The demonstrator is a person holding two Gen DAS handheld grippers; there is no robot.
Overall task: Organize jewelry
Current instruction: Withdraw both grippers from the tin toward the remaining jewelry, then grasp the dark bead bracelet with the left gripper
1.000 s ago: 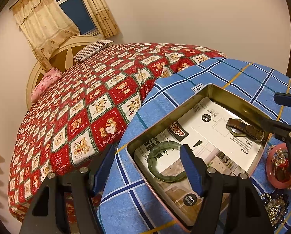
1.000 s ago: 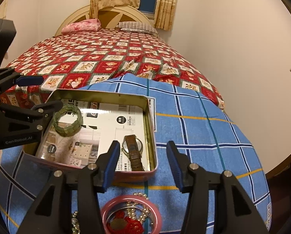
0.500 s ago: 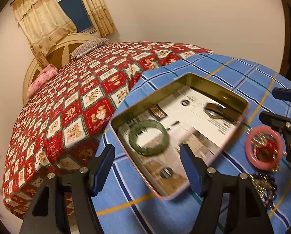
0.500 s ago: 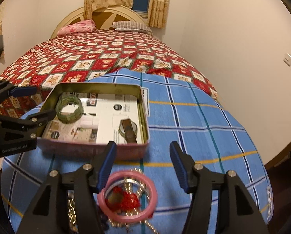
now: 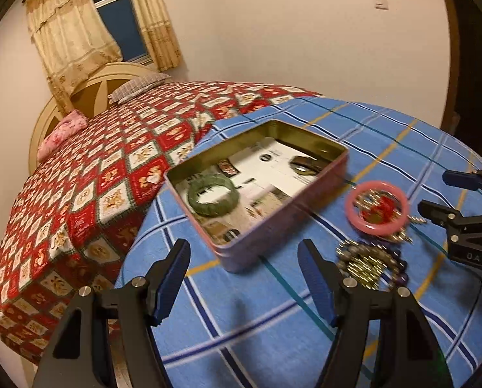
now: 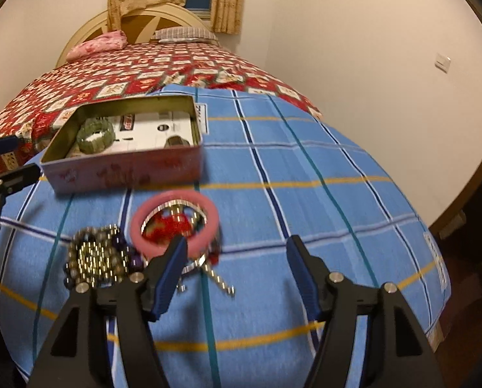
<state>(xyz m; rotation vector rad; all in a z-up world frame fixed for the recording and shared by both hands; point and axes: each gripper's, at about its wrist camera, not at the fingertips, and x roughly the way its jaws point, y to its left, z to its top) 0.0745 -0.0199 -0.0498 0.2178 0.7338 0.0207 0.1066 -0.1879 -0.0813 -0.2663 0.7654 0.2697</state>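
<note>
An open metal tin (image 5: 283, 236) (image 6: 124, 171) lies on the blue checked cloth (image 5: 273, 323). Inside it are a green bangle (image 5: 212, 197) (image 6: 95, 135) and a brown-strapped watch (image 5: 305, 166) (image 6: 178, 142). Beside the tin lies a pink bangle (image 5: 375, 208) (image 6: 173, 223) around a red trinket and chains, next to a heap of beaded bracelets (image 5: 370, 265) (image 6: 98, 258). My left gripper (image 5: 244, 274) hangs open in front of the tin's near corner, nothing between its fingers. My right gripper (image 6: 236, 271) is opening, empty, just right of the pink bangle.
The blue cloth covers the foot of a bed with a red patterned quilt (image 5: 95, 177). A pink pillow (image 6: 98, 43) and a striped pillow (image 6: 182, 34) lie by the headboard. The cloth's rounded edge drops off on the right (image 6: 435, 258), near the wall.
Both grippers have drawn back from the tin toward the near side of the cloth. The right gripper's jaws have widened. The pink bangle and the beads have come into fuller view.
</note>
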